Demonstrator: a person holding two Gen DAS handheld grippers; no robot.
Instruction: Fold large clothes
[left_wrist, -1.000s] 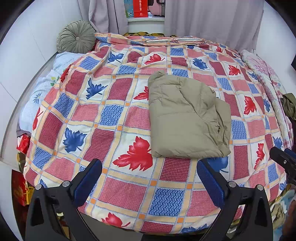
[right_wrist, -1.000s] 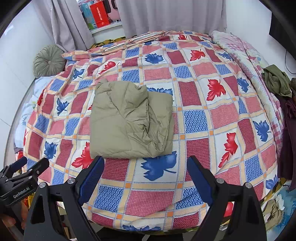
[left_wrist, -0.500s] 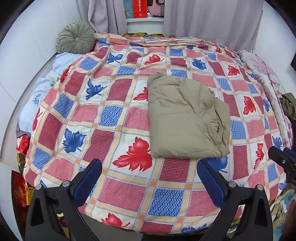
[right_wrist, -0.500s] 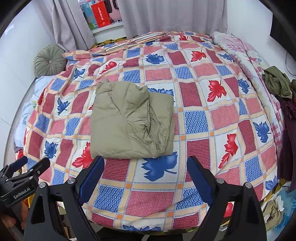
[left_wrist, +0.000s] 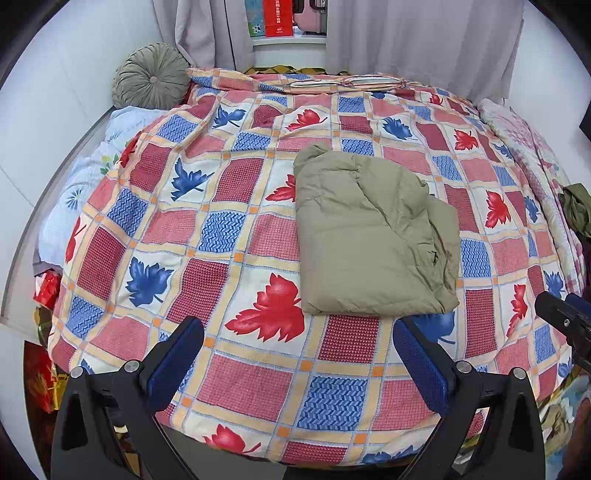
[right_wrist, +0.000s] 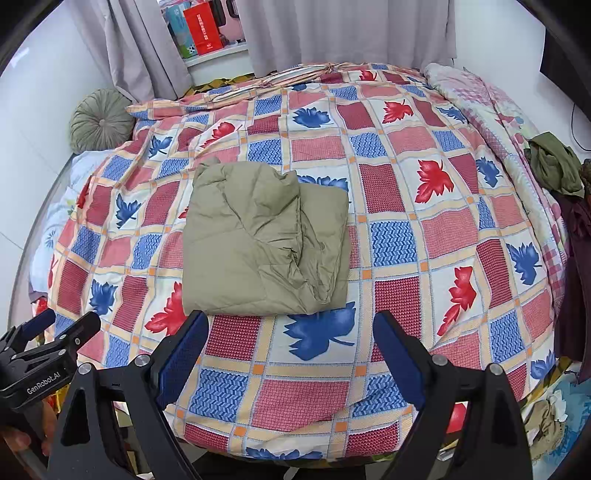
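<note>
An olive-green padded garment (left_wrist: 373, 236) lies folded into a rough rectangle in the middle of the bed, on a checked quilt with red and blue leaves (left_wrist: 229, 236). It also shows in the right wrist view (right_wrist: 264, 240). My left gripper (left_wrist: 297, 363) is open and empty, held above the bed's near edge, short of the garment. My right gripper (right_wrist: 290, 354) is open and empty, also near the bed's front edge, just short of the garment's near hem. The left gripper also shows at the lower left of the right wrist view (right_wrist: 44, 338).
A round green cushion (left_wrist: 151, 75) sits at the bed's far left corner. Grey curtains (left_wrist: 417, 40) and a sill with boxes (right_wrist: 201, 31) are behind the bed. A dark green cloth (right_wrist: 554, 166) lies on the bed's right side. Clutter sits on the floor.
Both grippers stay open and almost still. The views have shifted very slightly; the garment has not moved.
</note>
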